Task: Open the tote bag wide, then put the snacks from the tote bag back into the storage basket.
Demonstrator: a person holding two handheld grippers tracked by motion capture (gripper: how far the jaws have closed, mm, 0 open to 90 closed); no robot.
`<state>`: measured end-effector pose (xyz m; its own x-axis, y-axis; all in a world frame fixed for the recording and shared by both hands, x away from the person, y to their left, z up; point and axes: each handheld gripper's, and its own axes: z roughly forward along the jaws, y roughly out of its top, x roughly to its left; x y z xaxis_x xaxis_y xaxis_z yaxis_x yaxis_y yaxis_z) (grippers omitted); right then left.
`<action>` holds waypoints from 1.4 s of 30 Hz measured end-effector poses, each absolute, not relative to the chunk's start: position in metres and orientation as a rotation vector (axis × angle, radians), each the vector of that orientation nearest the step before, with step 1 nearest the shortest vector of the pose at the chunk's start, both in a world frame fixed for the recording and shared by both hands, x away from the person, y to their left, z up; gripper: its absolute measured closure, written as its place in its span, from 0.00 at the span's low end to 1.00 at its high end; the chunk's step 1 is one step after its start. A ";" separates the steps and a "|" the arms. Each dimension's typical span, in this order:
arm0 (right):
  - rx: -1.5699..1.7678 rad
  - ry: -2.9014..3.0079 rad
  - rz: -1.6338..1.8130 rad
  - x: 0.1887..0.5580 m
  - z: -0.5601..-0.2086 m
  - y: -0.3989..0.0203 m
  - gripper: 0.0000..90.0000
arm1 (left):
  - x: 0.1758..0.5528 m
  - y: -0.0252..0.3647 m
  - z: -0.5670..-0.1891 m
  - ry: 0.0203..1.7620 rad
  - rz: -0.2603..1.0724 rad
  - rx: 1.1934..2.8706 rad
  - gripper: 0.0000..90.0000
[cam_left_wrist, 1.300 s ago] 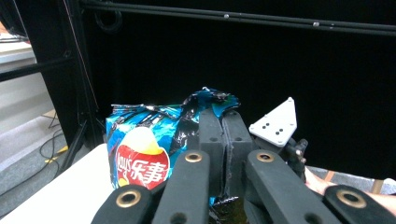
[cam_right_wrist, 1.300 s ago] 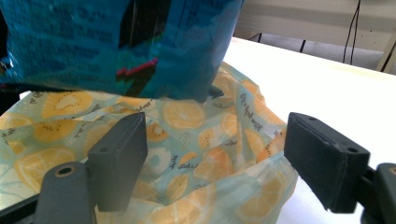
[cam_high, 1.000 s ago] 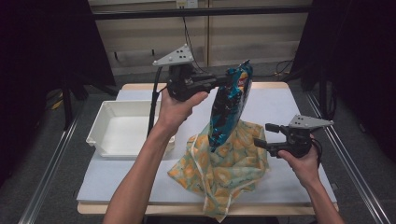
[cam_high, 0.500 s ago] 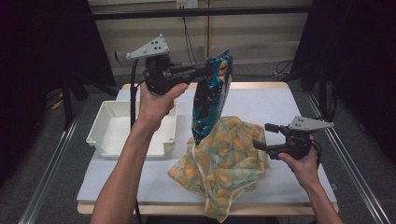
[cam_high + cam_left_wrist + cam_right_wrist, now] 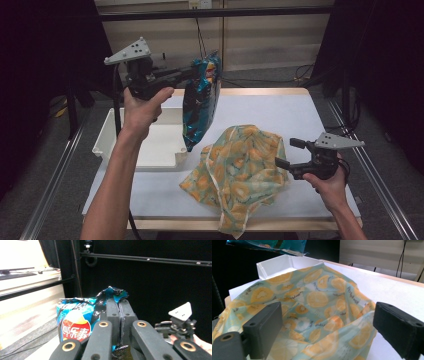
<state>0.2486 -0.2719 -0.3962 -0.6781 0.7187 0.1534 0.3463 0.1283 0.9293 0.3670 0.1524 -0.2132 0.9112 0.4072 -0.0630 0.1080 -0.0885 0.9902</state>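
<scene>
A blue crisp bag (image 5: 201, 102) hangs in the air from its top edge, pinched by my left gripper (image 5: 192, 74), above the right end of a white tray (image 5: 116, 134). In the left gripper view the jaws are pressed together on the crumpled top of the crisp bag (image 5: 76, 321). An orange-and-green fruit-print cloth bag (image 5: 237, 172) lies slumped on the table's near middle. My right gripper (image 5: 286, 153) rests at the cloth's right edge, open, nothing held. In the right gripper view the cloth bag (image 5: 317, 315) lies between and beyond the wide-apart jaws.
The white tray (image 5: 287, 263) sits on the left of the white table (image 5: 280, 112). Dark curtains and a metal frame surround the table. The cloth hangs slightly over the near table edge. Bare table lies at the far right.
My left gripper carried the crisp bag leftward, from above the cloth bag to above the tray's right end. The right gripper stayed put.
</scene>
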 end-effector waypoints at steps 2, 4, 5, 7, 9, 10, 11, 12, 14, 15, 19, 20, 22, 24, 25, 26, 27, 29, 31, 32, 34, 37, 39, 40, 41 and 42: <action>1.025 2.092 1.575 0.246 -0.397 -0.271 0.07 | 0.370 0.161 -0.215 0.423 0.267 1.650 0.99; 1.026 2.092 1.582 0.244 -0.399 -0.270 0.06 | 0.372 0.168 -0.217 0.439 0.279 1.650 0.99; 1.030 2.090 1.585 0.242 -0.400 -0.270 0.05 | 0.373 0.172 -0.219 0.446 0.286 1.654 0.99; 1.032 2.089 1.594 0.240 -0.403 -0.270 0.05 | 0.374 0.175 -0.221 0.465 0.293 1.659 0.99; 1.024 2.089 1.604 0.238 -0.405 -0.271 0.04 | 0.375 0.180 -0.222 0.479 0.301 1.666 0.99; 1.026 2.087 1.605 0.237 -0.406 -0.271 0.04 | 0.375 0.183 -0.223 0.486 0.307 1.668 0.99; 1.025 2.087 1.604 0.237 -0.406 -0.272 0.04 | 0.375 0.185 -0.223 0.492 0.308 1.673 0.99; 1.031 2.084 1.601 0.236 -0.407 -0.272 0.04 | 0.375 0.187 -0.223 0.489 0.314 1.669 0.99; 1.030 2.076 1.610 0.234 -0.407 -0.274 0.04 | 0.375 0.191 -0.224 0.496 0.320 1.670 0.99; 1.035 2.071 1.608 0.233 -0.407 -0.274 0.04 | 0.375 0.193 -0.225 0.505 0.319 1.665 0.99; 1.028 2.050 1.577 0.231 -0.408 -0.276 0.05 | 0.375 0.200 -0.228 0.523 0.332 1.679 0.99; 1.029 2.048 1.579 0.231 -0.409 -0.277 0.05 | 0.375 0.201 -0.229 0.533 0.335 1.680 0.99; 1.034 2.044 1.571 0.231 -0.410 -0.277 0.05 | 0.376 0.205 -0.230 0.547 0.344 1.677 0.99; 1.033 2.047 1.576 0.231 -0.410 -0.277 0.05 | 0.377 0.209 -0.230 0.557 0.355 1.684 0.99; 1.032 2.047 1.573 0.231 -0.410 -0.277 0.05 | 0.377 0.211 -0.231 0.563 0.358 1.680 0.99; 1.032 2.047 1.576 0.231 -0.410 -0.277 0.04 | 0.378 0.212 -0.232 0.570 0.358 1.680 0.99; 1.031 2.052 1.581 0.231 -0.410 -0.277 0.04 | 0.379 0.213 -0.233 0.578 0.360 1.682 0.99; 1.034 2.051 1.584 0.231 -0.410 -0.276 0.04 | 0.382 0.216 -0.236 0.601 0.372 1.697 0.99; 1.024 2.056 1.593 0.231 -0.410 -0.274 0.03 | 0.384 0.217 -0.237 0.625 0.390 1.702 0.99; 1.020 2.057 1.593 0.230 -0.410 -0.274 0.03 | 0.385 0.218 -0.238 0.628 0.396 1.710 0.99; 1.015 2.058 1.601 0.230 -0.409 -0.274 0.03 | 0.386 0.220 -0.240 0.639 0.410 1.717 0.99; 1.009 2.056 1.603 0.230 -0.409 -0.275 0.02 | 0.389 0.224 -0.243 0.657 0.421 1.713 0.99; 1.014 2.054 1.603 0.230 -0.410 -0.276 0.01 | 0.391 0.227 -0.245 0.683 0.425 1.714 0.99; 1.012 2.057 1.609 0.230 -0.411 -0.276 0.01 | 0.391 0.228 -0.246 0.690 0.426 1.712 0.99; 1.007 2.064 1.612 0.230 -0.412 -0.276 0.01 | 0.392 0.230 -0.248 0.696 0.436 1.715 0.99; 1.007 2.061 1.609 0.229 -0.413 -0.276 0.01 | 0.392 0.232 -0.249 0.701 0.435 1.711 0.99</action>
